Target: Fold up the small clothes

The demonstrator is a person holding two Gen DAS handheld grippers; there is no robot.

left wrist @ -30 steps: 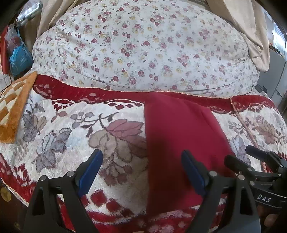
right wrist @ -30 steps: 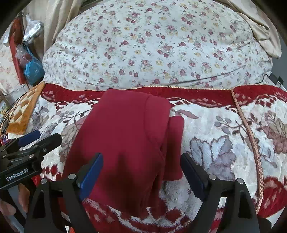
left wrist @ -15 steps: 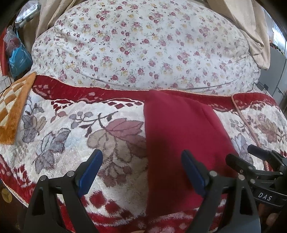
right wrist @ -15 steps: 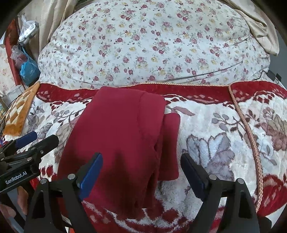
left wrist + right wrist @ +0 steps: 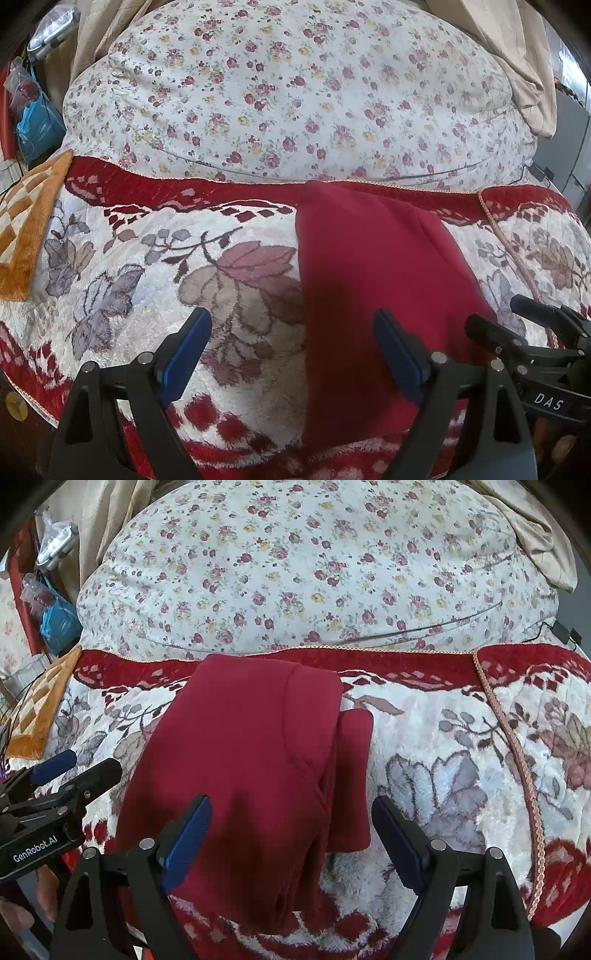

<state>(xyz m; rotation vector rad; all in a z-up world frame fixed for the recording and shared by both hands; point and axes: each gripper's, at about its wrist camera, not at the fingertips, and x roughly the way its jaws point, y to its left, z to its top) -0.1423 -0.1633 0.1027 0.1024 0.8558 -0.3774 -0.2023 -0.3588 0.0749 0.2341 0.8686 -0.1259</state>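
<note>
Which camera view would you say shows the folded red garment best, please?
The right wrist view: the red garment lies nearly whole there, with its folded layers and a narrower flap on its right side. The left wrist view shows the red garment only as a plain panel, its right edge partly hidden behind the right tongs.

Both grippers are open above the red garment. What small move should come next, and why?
Probably lower the right gripper and close it on the near edge of the red garment. Both grippers are open and hold nothing, and a narrow red flap sticks out on the right, so the fold looks unfinished.
</note>
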